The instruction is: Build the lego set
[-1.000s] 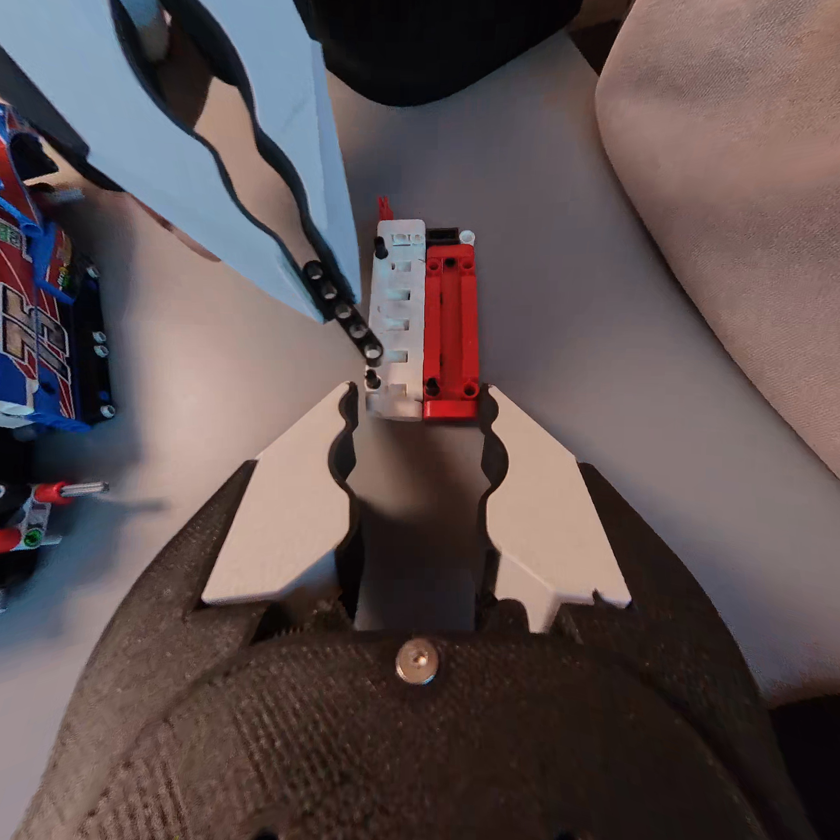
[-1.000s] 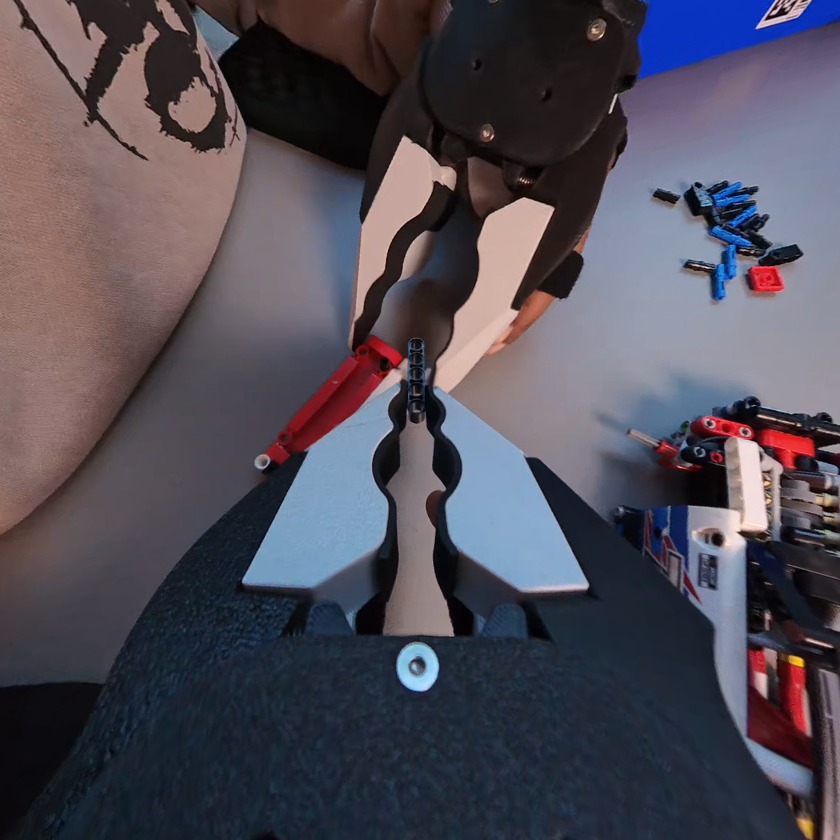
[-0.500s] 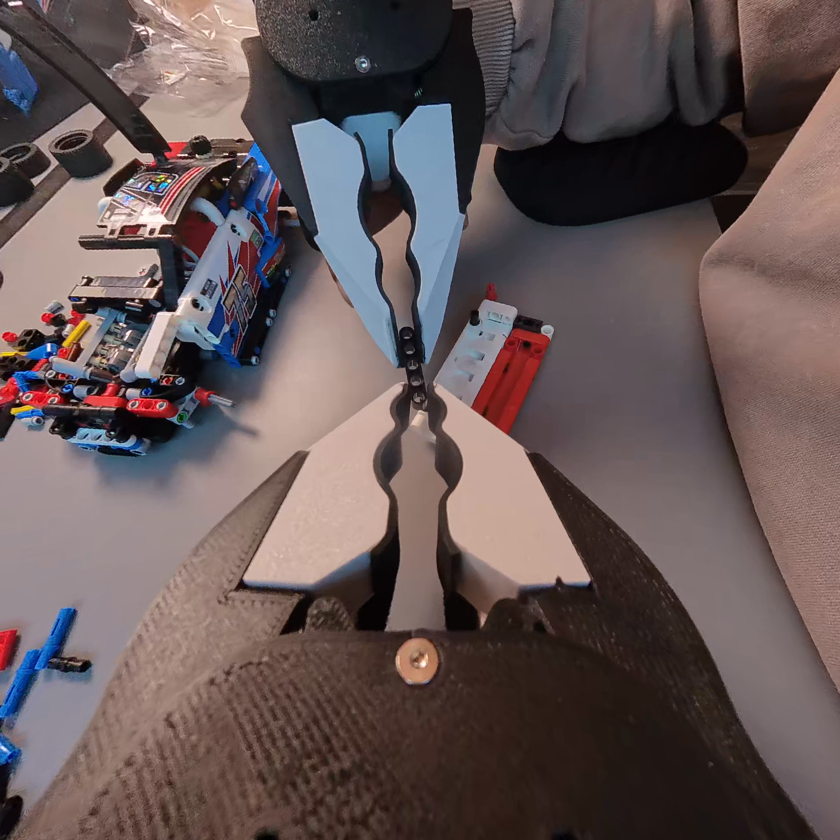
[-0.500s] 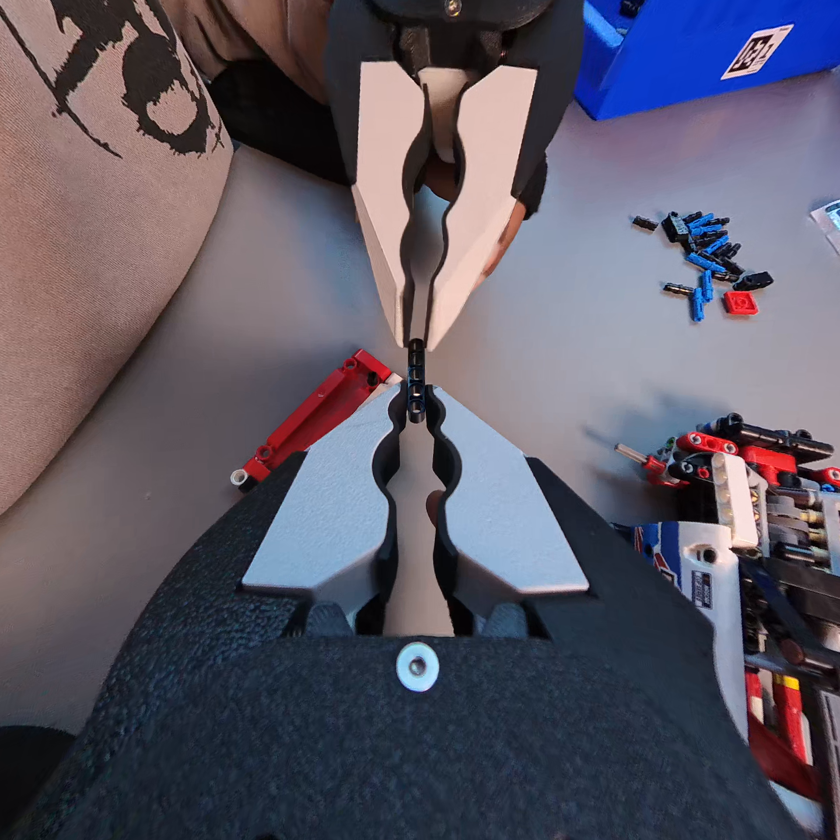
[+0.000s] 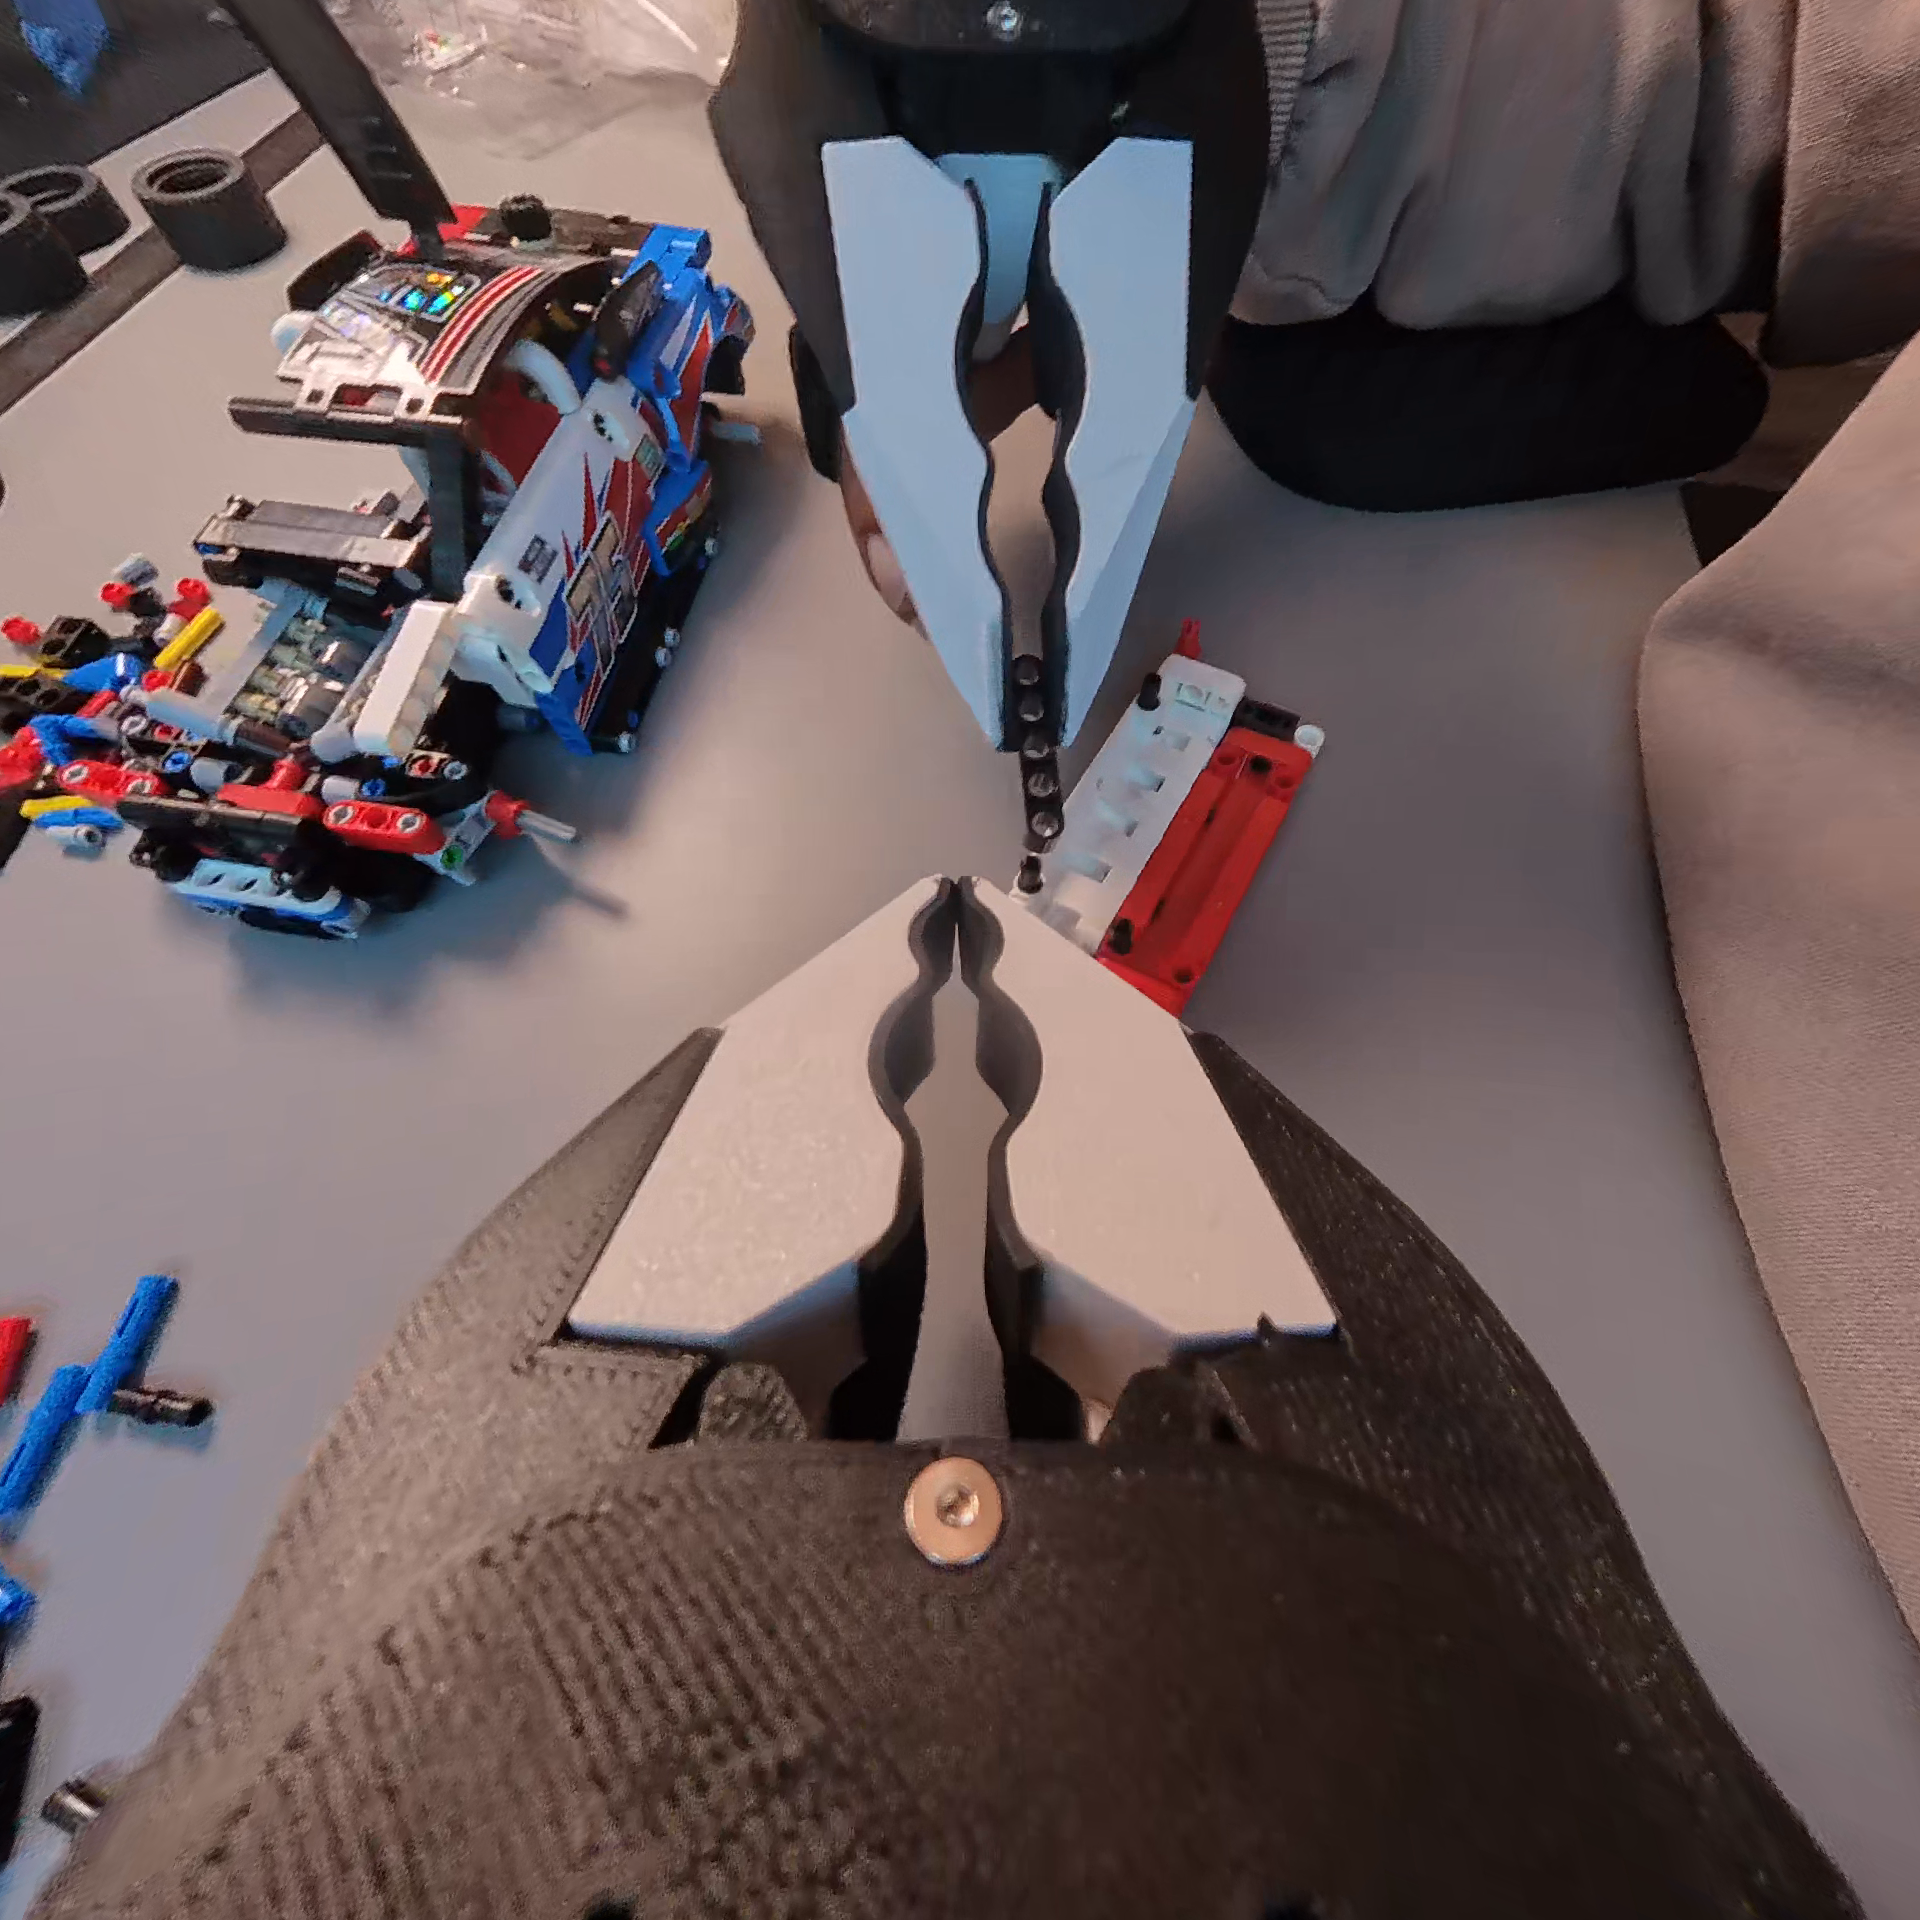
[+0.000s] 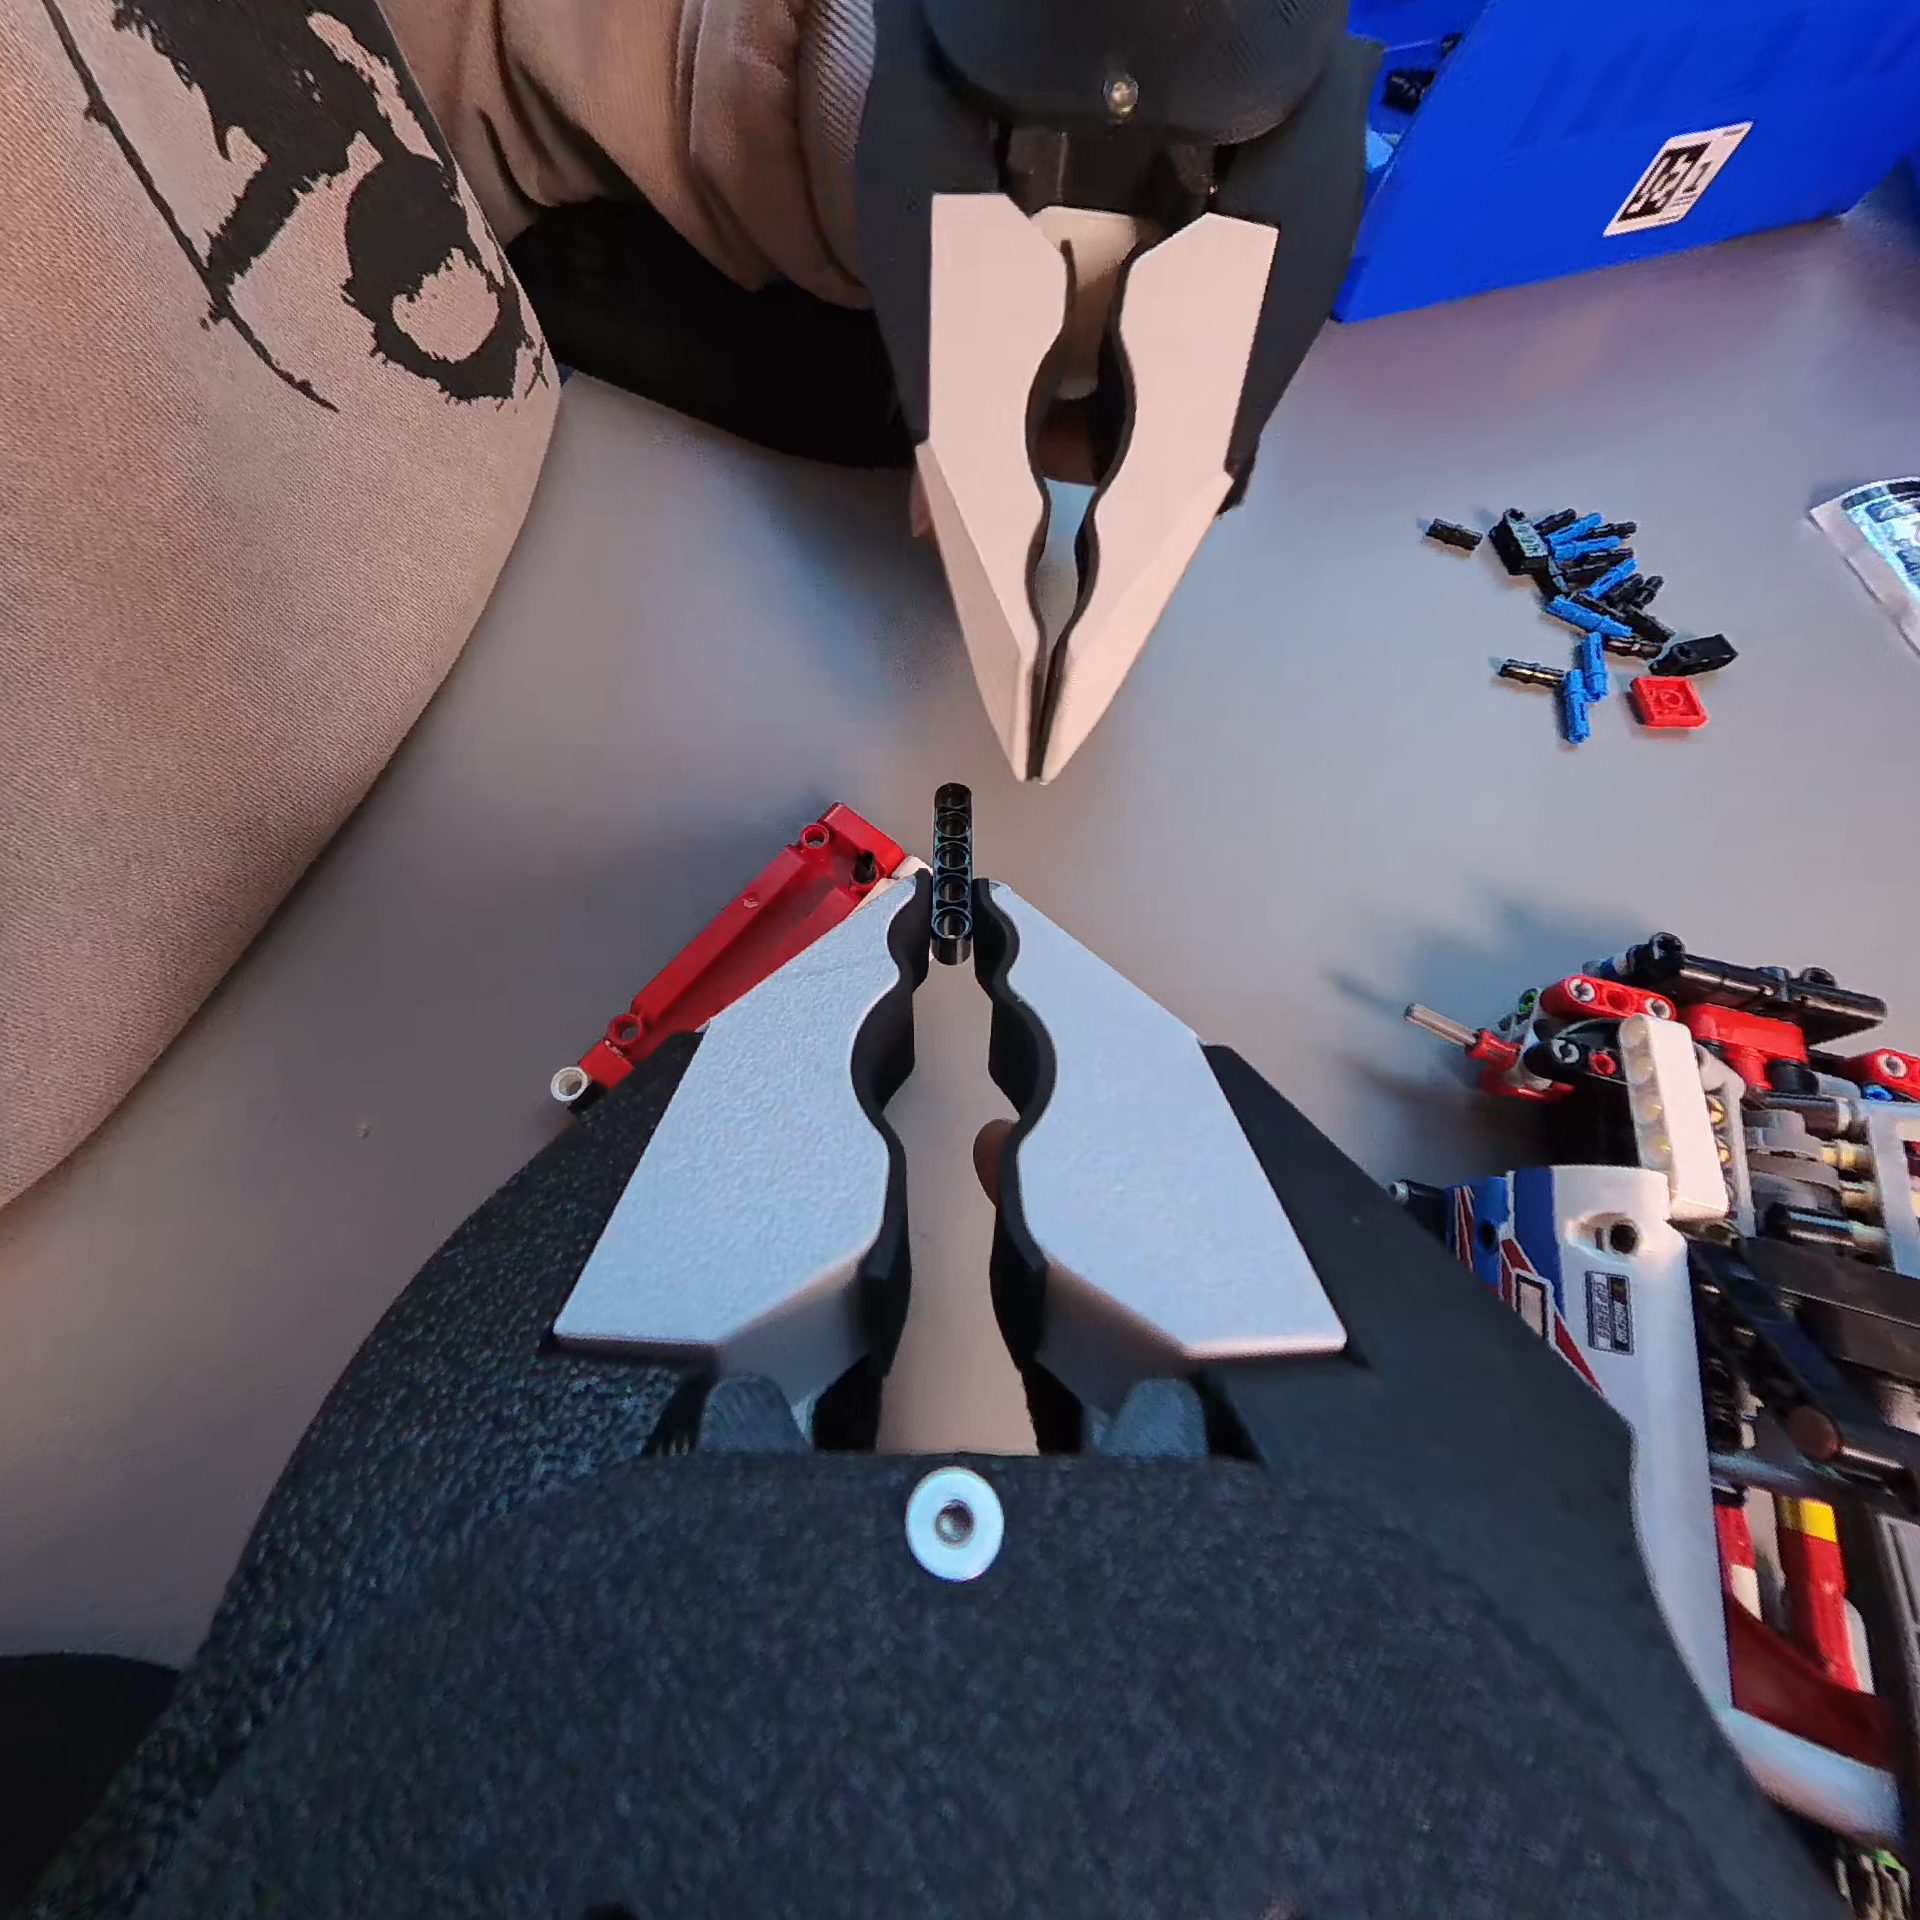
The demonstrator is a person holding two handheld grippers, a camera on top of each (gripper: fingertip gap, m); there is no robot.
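Here, the right claw [image 6: 954, 904] pinches a thin black Lego beam [image 6: 952, 873] by its lower end. The beam is long and flat with a row of round holes, and most of it sticks out past the tips. The same beam [image 5: 1037, 769] shows in the left wrist view, hanging down from the right claw [image 5: 1029, 717] over the grey surface [image 5: 520, 1039].

The left claw [image 5: 956, 885] is closed with nothing in it. Its two pale fingers have wavy black inner edges, and the tips meet. From the right wrist view, the left claw [image 6: 1039, 769] points down just beyond the top end of the beam, with a small gap between them.

Just beside the beam lies a flat panel part [image 5: 1174, 821] made of a white ridged piece and a red piece joined side by side. It rests on the surface, and the beam's lower end hangs right by its white edge.

A half-built Lego car [image 5: 488, 582] in blue, red, white and black stands on the surface, well apart from the claws. Loose small pieces [image 5: 62, 686] in many colours lie next to it. Black rubber tyres [image 5: 197, 197] sit at the far edge.

A blue box [image 6: 1621, 156] stands at the back of the surface; I cannot tell what is inside it. Near it lies a little pile of blue and black pins [image 6: 1590, 592] with a small red square plate [image 6: 1668, 701].

A person's soft beige sleeve [image 6: 229, 540] with a black print rests along one side.
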